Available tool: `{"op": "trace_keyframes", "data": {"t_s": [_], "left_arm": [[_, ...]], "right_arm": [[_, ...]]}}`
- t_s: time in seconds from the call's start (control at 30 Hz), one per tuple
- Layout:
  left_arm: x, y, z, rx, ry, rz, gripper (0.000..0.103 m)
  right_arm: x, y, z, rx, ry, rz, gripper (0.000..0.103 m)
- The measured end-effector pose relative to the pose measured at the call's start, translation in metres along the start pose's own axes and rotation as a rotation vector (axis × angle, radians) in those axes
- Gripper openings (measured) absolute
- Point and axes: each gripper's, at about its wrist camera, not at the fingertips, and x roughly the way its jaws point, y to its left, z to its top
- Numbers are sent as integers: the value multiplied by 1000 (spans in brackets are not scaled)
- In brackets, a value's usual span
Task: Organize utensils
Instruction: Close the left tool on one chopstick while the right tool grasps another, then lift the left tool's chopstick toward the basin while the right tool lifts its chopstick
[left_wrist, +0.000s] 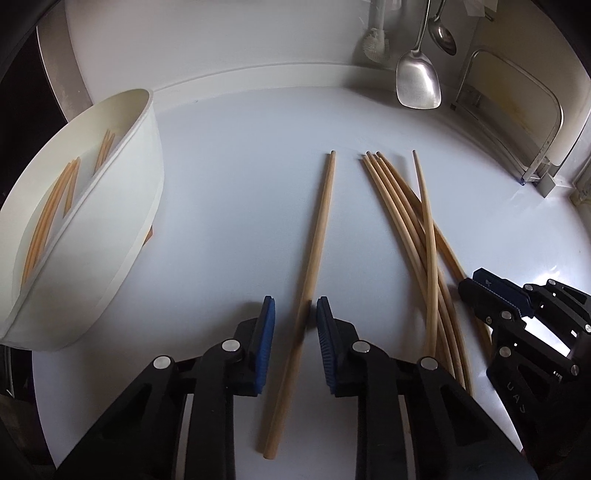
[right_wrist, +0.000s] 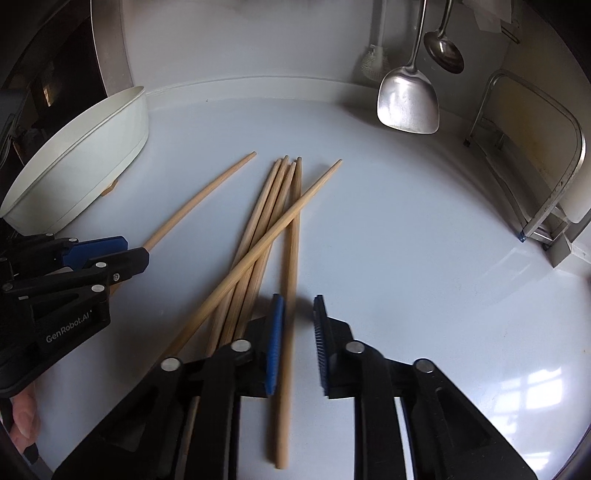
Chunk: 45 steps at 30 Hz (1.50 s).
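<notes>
Wooden chopsticks lie on a white counter. In the left wrist view my left gripper (left_wrist: 295, 306) is open, its jaws either side of a single chopstick (left_wrist: 317, 236) that rests on the counter. A pile of several chopsticks (left_wrist: 410, 229) lies to its right. A white divided holder (left_wrist: 122, 206) at the left holds several chopsticks. In the right wrist view my right gripper (right_wrist: 298, 306) is open, straddling the rightmost chopstick (right_wrist: 291, 266) of the pile (right_wrist: 258, 229). The left gripper (right_wrist: 110, 258) shows at the left, over the single chopstick (right_wrist: 207, 195). The holder (right_wrist: 88, 147) is at the far left.
A steel spatula (left_wrist: 419, 79) and ladle (left_wrist: 443, 35) hang on the back wall, also seen in the right wrist view (right_wrist: 408, 101). A metal rack (left_wrist: 517, 122) stands at the right. The counter's raised back edge (left_wrist: 295, 70) runs behind.
</notes>
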Motion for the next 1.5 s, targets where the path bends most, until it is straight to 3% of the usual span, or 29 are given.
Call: {"op": "trace_keyframes", "data": {"t_s": [0.13,0.3,0.8,1.27,1.5], "left_arm": [[1,-2,1,7,2,-2,10],[1,-1,1,-8,6,-16,8],[-11,-4,9,-13,-20,-38,7],[-41,-6,22,-36,-73,-64,7],[-78,9,41,-95,-120,-33,7]], "right_arm": [[0,2,1,-43,10,7,6],[-4,-8,0,-10,-3,-16,6],[-17,-37,10,54,-64,-109,6],[-49,-52,20,124,-119,-65,6],[-76,-39,44,81,-172,-23,6]]}}
